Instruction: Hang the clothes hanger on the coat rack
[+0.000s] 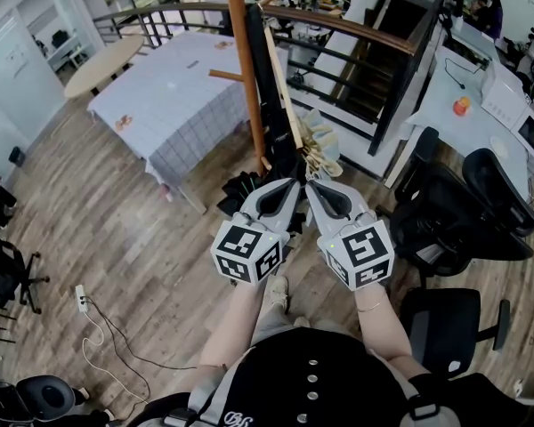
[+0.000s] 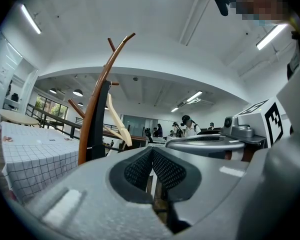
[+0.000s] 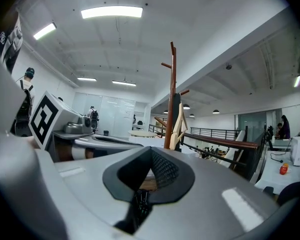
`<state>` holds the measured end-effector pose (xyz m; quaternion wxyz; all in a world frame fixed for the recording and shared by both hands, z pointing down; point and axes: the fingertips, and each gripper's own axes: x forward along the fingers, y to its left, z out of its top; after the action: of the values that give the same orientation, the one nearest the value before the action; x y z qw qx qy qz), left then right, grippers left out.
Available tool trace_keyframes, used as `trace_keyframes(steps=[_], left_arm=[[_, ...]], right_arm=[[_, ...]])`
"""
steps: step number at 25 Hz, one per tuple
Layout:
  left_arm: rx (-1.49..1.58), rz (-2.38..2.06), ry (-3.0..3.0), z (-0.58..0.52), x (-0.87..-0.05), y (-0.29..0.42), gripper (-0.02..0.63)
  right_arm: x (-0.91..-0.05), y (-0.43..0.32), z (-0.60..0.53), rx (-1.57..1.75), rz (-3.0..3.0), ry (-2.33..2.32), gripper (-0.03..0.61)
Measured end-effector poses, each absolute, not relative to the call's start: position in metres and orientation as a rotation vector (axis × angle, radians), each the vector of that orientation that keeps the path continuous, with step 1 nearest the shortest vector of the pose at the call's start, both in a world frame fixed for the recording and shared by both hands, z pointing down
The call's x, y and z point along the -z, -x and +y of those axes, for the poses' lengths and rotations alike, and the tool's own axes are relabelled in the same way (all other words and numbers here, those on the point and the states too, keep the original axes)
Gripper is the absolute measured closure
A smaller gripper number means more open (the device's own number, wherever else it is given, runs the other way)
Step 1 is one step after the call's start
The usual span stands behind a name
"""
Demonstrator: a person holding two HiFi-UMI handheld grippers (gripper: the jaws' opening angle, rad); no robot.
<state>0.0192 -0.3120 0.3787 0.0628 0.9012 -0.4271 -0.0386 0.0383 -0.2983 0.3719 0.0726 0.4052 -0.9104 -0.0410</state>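
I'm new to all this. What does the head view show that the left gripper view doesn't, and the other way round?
Only the head view: the wooden floor, black office chairs and the person's arms.
Only the left gripper view: the ceiling lights and the coat rack's forked top.
Both: the brown coat rack, the pale hanger hanging at it, the checked table, and the left gripper and right gripper, jaws shut.
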Motion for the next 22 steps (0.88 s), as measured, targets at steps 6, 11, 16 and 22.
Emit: trace_keyframes(steps=[6,11,16,22], left_arm=[[0.110,-1.289,-2.722,-0.3108,-0.3789,-0.0183,0.617],[0.110,-1.277,-2.731,-0.3070,-0.3746,-0.0213,0.617],[0.108,-1.266,-2.738,-0.3039,-0.3740,-0.0234,0.617],[0.104,-1.277,-2.739,-0.3045,-0.3717,-0.0215,0.617]], right_arm=[[-0.3716,-0.0366,-0.2974,0.130,-2.728,-1.214,0.581],[-0.3731,-0.0360,-0.2948,0.128,-2.723,-1.188,0.581],[-0.3750,-0.0383,-0.2963,0.124,-2.709,-1.199,0.581],[-0.3789,-0.0386,-0.2983,0.111,-2.695,-1.191,0.581]])
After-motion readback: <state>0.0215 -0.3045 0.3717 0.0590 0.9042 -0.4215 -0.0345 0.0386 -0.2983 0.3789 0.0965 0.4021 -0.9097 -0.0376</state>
